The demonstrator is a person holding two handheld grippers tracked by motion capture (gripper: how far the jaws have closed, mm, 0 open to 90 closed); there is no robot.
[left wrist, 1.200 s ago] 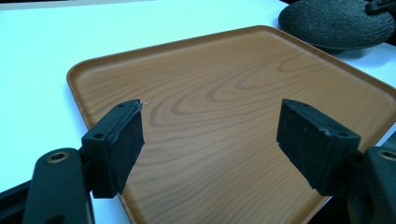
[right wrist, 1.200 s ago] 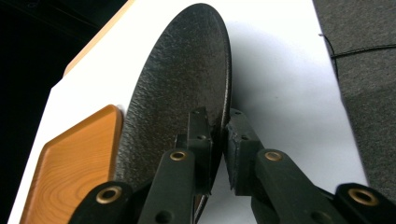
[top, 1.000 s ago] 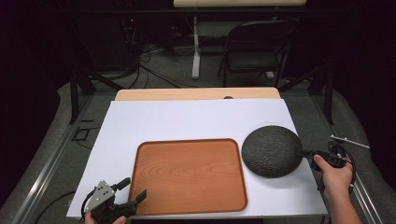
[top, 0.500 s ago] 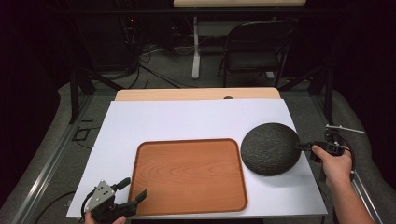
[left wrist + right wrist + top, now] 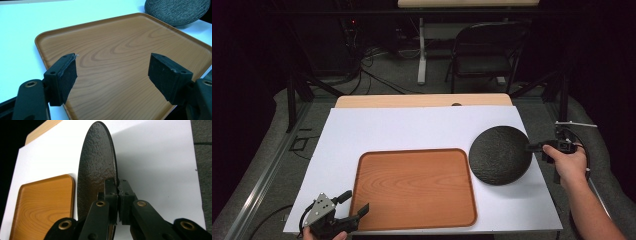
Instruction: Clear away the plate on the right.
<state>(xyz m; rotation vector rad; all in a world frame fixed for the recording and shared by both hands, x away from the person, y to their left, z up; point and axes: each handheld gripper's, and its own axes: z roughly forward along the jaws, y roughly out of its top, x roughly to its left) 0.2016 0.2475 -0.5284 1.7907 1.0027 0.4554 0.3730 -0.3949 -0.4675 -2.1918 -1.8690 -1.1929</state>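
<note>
A dark, rough-textured round plate (image 5: 499, 155) hangs tilted just above the white table at the right. My right gripper (image 5: 532, 147) is shut on its right rim. In the right gripper view the plate (image 5: 96, 170) stands edge-on between the pads of that gripper (image 5: 117, 186), whose jaws have just been closing tighter on the rim. A wood-grain tray (image 5: 412, 151) lies flat in the middle front. At the tray's front-left corner my left gripper (image 5: 355, 204) stands open; in its own view the left gripper (image 5: 113, 77) has only the bare tray (image 5: 112, 45) beyond its pads.
A white sheet (image 5: 412, 125) covers the table, with a wooden strip (image 5: 422, 100) at its far edge. A folding chair (image 5: 482, 50) and cables stand on the floor beyond. The plate's far edge (image 5: 175, 10) peeks in past the tray.
My right hand has risen and moved farther away with the plate, which has shifted slightly up in the high view. The left gripper has stayed put.
</note>
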